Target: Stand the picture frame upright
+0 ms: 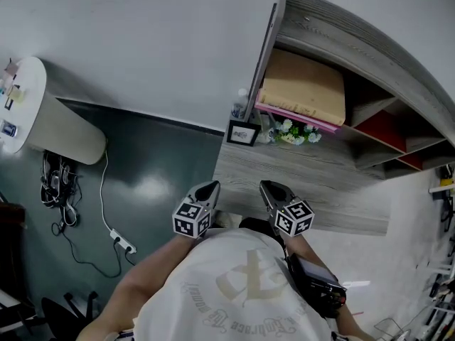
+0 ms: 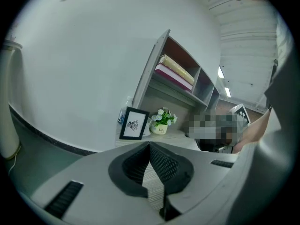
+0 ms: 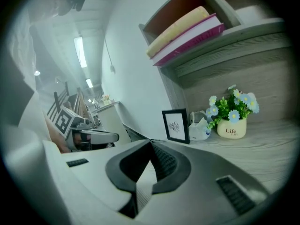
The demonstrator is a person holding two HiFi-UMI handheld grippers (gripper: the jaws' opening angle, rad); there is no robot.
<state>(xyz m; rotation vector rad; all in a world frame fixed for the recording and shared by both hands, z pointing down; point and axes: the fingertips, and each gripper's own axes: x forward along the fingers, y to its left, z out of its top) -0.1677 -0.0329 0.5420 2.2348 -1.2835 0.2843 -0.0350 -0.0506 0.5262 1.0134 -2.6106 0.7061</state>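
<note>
1. The picture frame (image 3: 176, 125), black-edged with a small dark drawing on white, already stands upright at the back left of the grey wooden desk (image 1: 320, 190). It sits under the shelf unit (image 1: 341, 41), near a pot of blue and white flowers (image 3: 232, 125).
2. The left gripper (image 1: 210, 186) is over the desk's front edge, well apart from the frame. Its jaws are pressed together with nothing between them.
3. The right gripper (image 1: 269, 187) is beside it, jaws likewise together and empty.
4. The task looks finished, so the step in hand is probably to leave the frame alone.
5. To do that well, keep both grippers at the desk's front and avoid sweeping towards the frame, since a light frame likely tips easily.
6. If the frame does need straightening, open the jaws first and take its top edge lightly.
</note>
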